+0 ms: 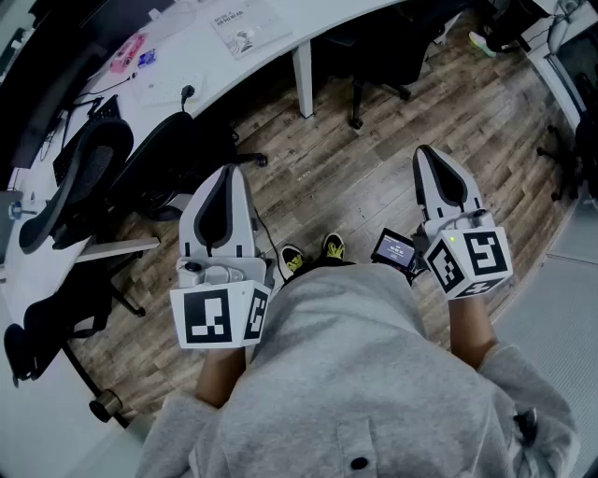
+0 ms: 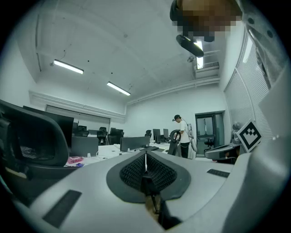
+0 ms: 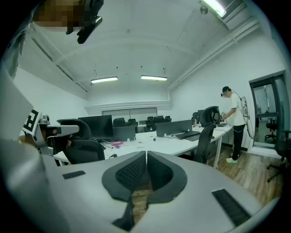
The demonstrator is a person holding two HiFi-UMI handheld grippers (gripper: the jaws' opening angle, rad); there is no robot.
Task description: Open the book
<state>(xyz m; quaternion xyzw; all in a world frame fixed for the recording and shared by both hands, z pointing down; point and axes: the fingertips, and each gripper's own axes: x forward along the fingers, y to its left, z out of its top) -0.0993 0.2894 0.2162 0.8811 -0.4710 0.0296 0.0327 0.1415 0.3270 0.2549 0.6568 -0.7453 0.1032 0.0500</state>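
I see no book that I can name for certain. A thin white printed booklet or sheet point(image 1: 245, 26) lies on the long white desk point(image 1: 201, 70) far ahead of me. My left gripper point(image 1: 227, 172) is held out over the wooden floor, well short of the desk, its jaws together with nothing between them. My right gripper point(image 1: 426, 151) is also held over the floor, jaws together and empty. In the left gripper view the left gripper point(image 2: 145, 155) shows only a hairline slit. In the right gripper view the right gripper point(image 3: 146, 155) looks the same.
Black office chairs point(image 1: 79, 182) point(image 1: 166, 159) stand at the desk to my left, another chair point(image 1: 378, 56) is tucked further along. A pink item point(image 1: 128, 53) lies on the desk. A small screen point(image 1: 394, 249) hangs by my waist. A second person point(image 3: 234, 123) stands at a far desk.
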